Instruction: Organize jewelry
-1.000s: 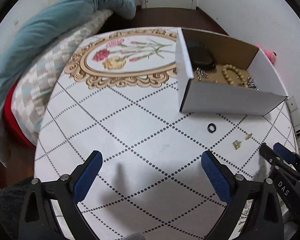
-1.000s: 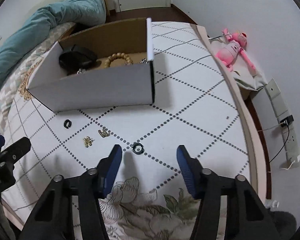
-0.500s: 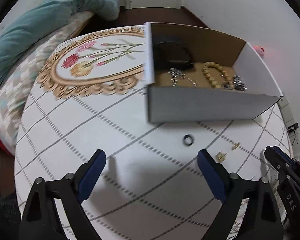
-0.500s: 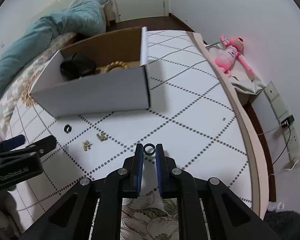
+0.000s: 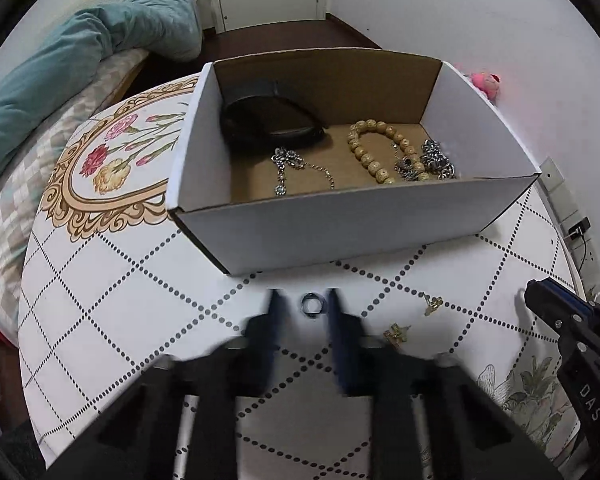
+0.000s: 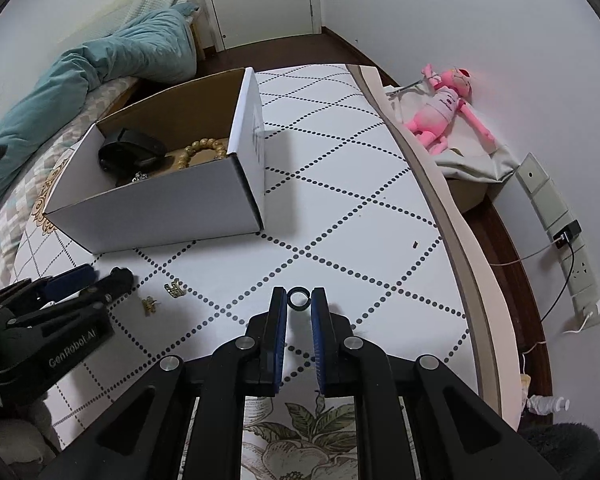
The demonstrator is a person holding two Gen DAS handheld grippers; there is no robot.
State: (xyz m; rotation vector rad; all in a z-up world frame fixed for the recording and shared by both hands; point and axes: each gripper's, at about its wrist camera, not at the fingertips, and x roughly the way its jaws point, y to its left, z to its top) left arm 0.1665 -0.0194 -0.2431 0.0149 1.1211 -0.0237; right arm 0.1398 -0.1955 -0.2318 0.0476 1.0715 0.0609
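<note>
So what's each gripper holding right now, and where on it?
Right gripper pinches a dark ring across its outer rim. Left gripper straddles another ring; blur hides contact.

A dark ring (image 5: 311, 305) lies flat on the table, two gold earrings (image 5: 396, 334) just beside it.

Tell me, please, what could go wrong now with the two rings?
1. The right gripper pinches its black ring only at the very tips of the jaws; it may slip out before reaching the box.
2. The left gripper, blurred, has its jaws either side of the second ring on the table; an off-centre squeeze may flick it away.
</note>
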